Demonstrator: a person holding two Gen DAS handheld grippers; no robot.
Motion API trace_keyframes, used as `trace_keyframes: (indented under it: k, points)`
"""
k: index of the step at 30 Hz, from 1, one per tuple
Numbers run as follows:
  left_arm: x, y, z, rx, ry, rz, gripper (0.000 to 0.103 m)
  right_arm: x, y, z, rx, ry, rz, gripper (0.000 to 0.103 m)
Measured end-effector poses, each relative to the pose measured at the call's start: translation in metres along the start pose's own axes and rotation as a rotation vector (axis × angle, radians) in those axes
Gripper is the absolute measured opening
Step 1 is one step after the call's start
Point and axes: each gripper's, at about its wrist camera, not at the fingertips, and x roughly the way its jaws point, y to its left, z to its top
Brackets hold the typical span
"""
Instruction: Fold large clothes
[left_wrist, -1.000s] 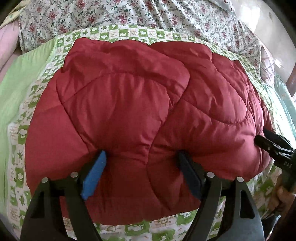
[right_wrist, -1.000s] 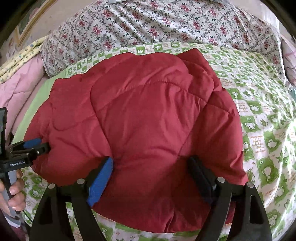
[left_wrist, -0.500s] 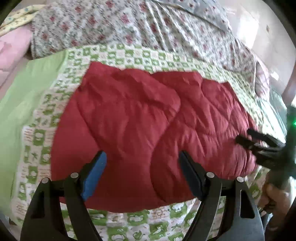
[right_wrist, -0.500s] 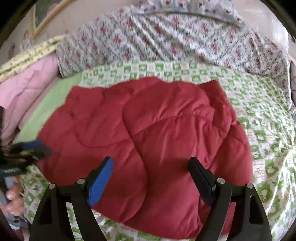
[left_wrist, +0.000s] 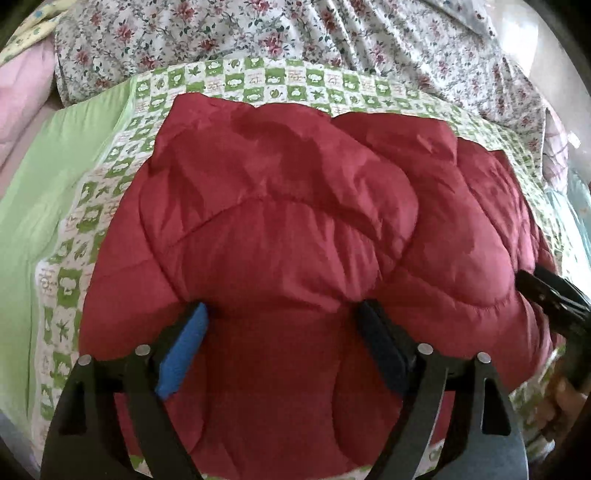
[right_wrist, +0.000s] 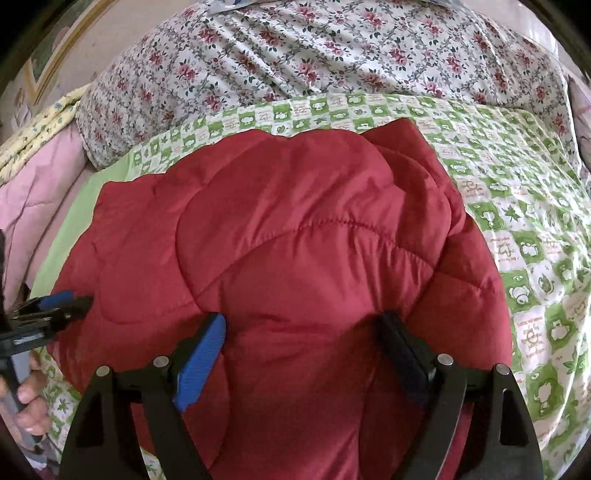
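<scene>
both sets of jaws are spread wide right now. the left gripper (left_wrist: 280, 332) has just been opening a bit more, and the red jacket (left_wrist: 295, 240) sits between its fingers, puffing up into the gap, but i can't say the pads are actually pinching it. looks more like the tips pressing down into the padding near the jacket's front edge. same story for the right gripper (right_wrist: 303, 339): wide open, tips sunk in the quilted fabric, nothing really clamped.

what changed: half a second back both cameras had pulled away and the jacket looked smaller, now they're in close again over its near edge, like a second ago. the jacket's shape hasn't really changed, same folded bundle. so i'd guess this is patting and flattening, fold pretty much done.

jacket lies on the green checkered sheet (right_wrist: 517, 221), toward the bed's front edge, with the floral quilt (right_wrist: 332, 48) bunched along the far edge.
</scene>
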Motion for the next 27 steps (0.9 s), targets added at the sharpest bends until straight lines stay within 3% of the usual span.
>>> trace_keyframes:
  k: [4, 9, 14, 20, 27]
  points:
    - [0.006, -0.003, 0.004, 0.008, 0.004, 0.026, 0.089, -0.004, -0.002, 0.003, 0.022, 0.000, 0.011, 0.086]
    - [0.007, -0.004, 0.002, 0.014, -0.007, 0.038, 0.089, -0.034, 0.015, -0.001, -0.032, -0.088, 0.013, 0.086]
    - [0.008, -0.003, 0.003, 0.014, -0.010, 0.040, 0.089, -0.011, 0.020, -0.006, -0.064, -0.012, -0.021, 0.086]
    - [0.005, -0.003, 0.002, 0.012, -0.011, 0.041, 0.089, -0.003, 0.011, -0.008, -0.046, -0.018, -0.019, 0.086]
    - [-0.031, 0.007, -0.020, -0.055, -0.046, -0.039, 0.089, -0.004, 0.011, -0.010, -0.037, -0.030, -0.013, 0.087]
